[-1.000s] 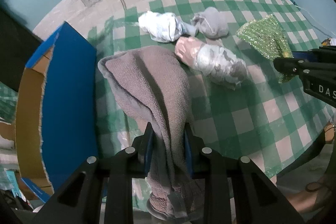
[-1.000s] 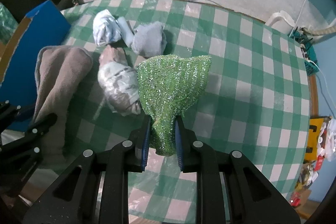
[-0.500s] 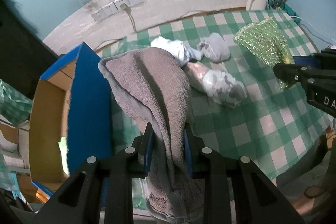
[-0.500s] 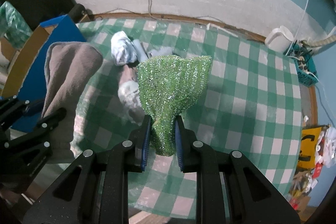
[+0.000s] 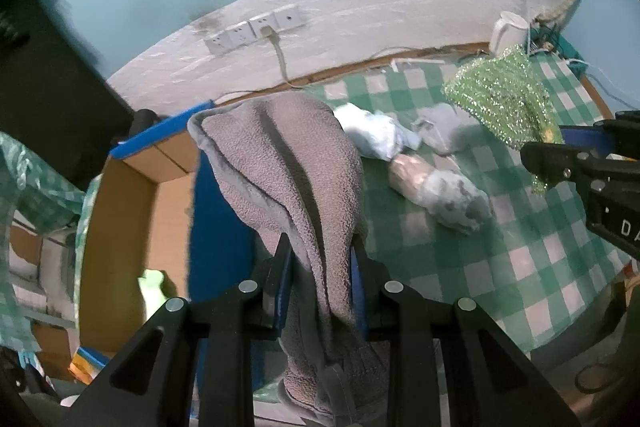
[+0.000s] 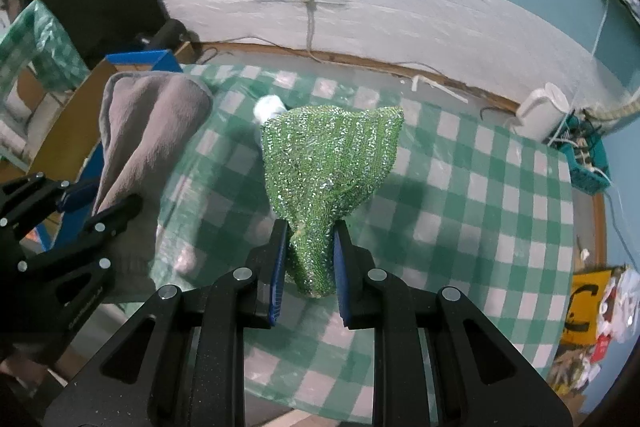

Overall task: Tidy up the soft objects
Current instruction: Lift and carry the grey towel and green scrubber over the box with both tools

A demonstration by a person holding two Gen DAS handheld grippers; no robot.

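the table (image 6: 460,195) with its green check cover is looking farther away than one second ago, because both grippers are lifting their loads up from it. this means, i think, that the picking is done and the carrying to the box (image 5: 120,219) is beginning.

the box, blue outside and brown inside, is standing at the left edge of the table. the left view is showing its open inside, with something pale green low down; the right view is showing only its corner (image 6: 140,61).

the towel (image 5: 288,171), grey-brown, is hanging from the left gripper (image 5: 320,267), whose jaws are closing tight on its fold. it is now in the air, beside the box wall and partly in front of it.

the green cloth (image 6: 328,163), sparkly, is pinched in the closed jaws of the right gripper (image 6: 310,259), above the middle of the table.

three small bundles are lying on the table: a pale blue one (image 5: 376,137), a grey one (image 5: 440,129) and a wrapped roll (image 5: 436,187). only the left view is showing them clearly; in the right view the cloth is hiding nearly all.
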